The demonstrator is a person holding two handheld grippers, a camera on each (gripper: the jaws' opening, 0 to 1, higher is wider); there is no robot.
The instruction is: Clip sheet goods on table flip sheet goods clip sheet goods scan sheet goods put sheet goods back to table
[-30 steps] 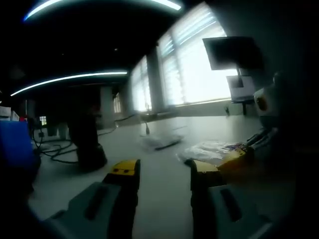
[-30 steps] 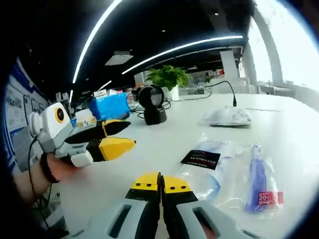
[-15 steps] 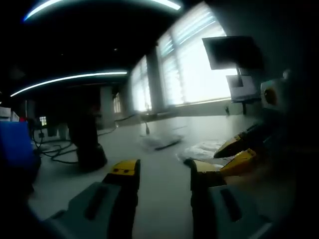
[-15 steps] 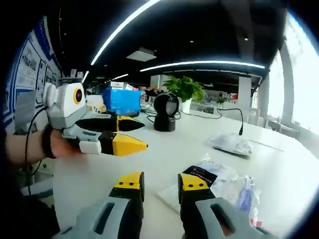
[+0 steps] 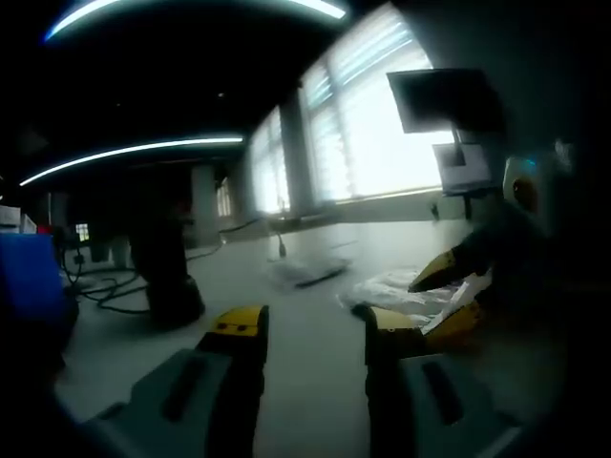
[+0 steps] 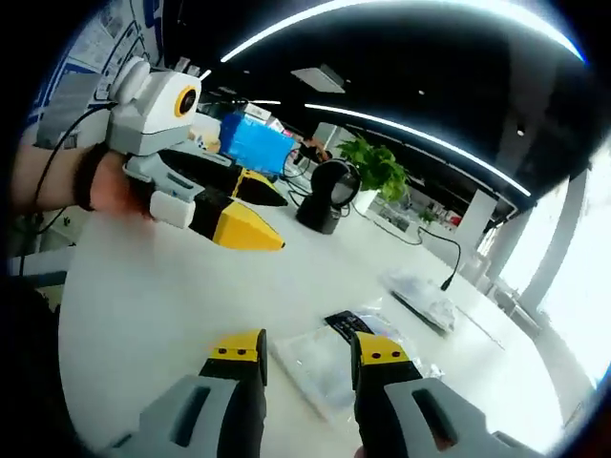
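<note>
The sheet goods are clear plastic packets lying flat on the white table (image 6: pixel 134 286). One packet (image 6: pixel 315 367), with a black label (image 6: pixel 346 322), lies just beyond my right gripper (image 6: pixel 307 348), which is open with nothing between its jaws. In the left gripper view the packets (image 5: pixel 396 284) show dimly, and the right gripper (image 5: pixel 420 307) hangs over them from the right, jaws apart. My left gripper (image 5: pixel 313 329) is open and empty above the table. In the right gripper view the left gripper (image 6: pixel 283 224) is held by a hand (image 6: pixel 115 186), off to the left of the packets.
A second crumpled clear bag (image 6: pixel 420 291) lies farther along the table, with a cable beside it. A black dome scanner (image 6: pixel 325 196) stands at the back, with a blue box (image 6: pixel 253 143) and a green plant (image 6: pixel 377 162) near it. Bright windows (image 5: pixel 382 134) line the far wall.
My right gripper went from shut to open, and its view rolled and shifted over the packets. In the left gripper view its jaws spread apart; the left gripper stayed put.
</note>
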